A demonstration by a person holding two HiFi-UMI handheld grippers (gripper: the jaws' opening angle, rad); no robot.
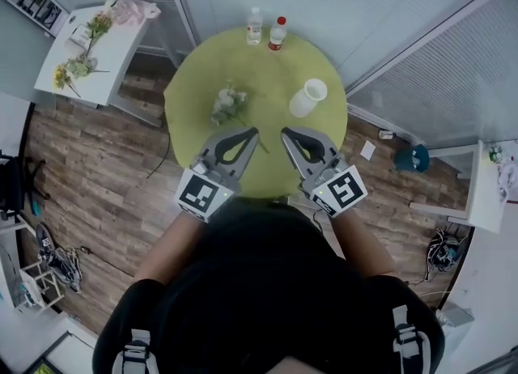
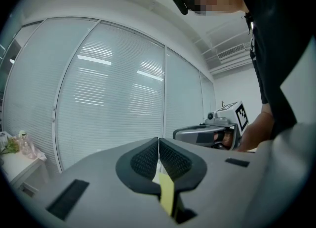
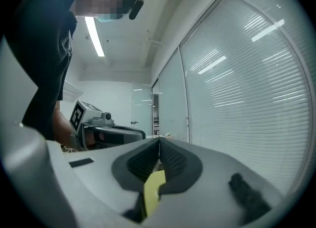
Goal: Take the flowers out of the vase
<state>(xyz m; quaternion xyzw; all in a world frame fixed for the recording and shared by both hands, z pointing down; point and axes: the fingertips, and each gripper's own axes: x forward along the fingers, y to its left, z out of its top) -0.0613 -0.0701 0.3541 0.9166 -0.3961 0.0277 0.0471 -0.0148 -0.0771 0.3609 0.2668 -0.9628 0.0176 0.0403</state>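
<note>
Flowers [image 1: 229,105]: one pale bunch, lying flat on the round green table [image 1: 267,174], out of the vase and held by neither of my grippers.

Left gripper [image 2: 158,147]: jaws pressed together, ribbed pads meeting along one thin line, nothing between them. In the head view its tips sit just short of the bunch, near the trailing stem; I cannot tell whether they touch it.

Right gripper [image 3: 159,149]: jaws likewise closed pad to pad and empty. It is held beside the left one, tips angled toward each other, apart.

White vase [image 1: 308,97]: on the table beyond my right tips, to the right of the bunch and apart from it, mouth showing.

Two bottles [image 1: 265,30]: side by side at the table's far edge.

White side table [image 1: 121,57]: far left, carrying more flowers [image 1: 79,63].

Slatted blinds [image 2: 108,98]: behind glass walls around the table.
</note>
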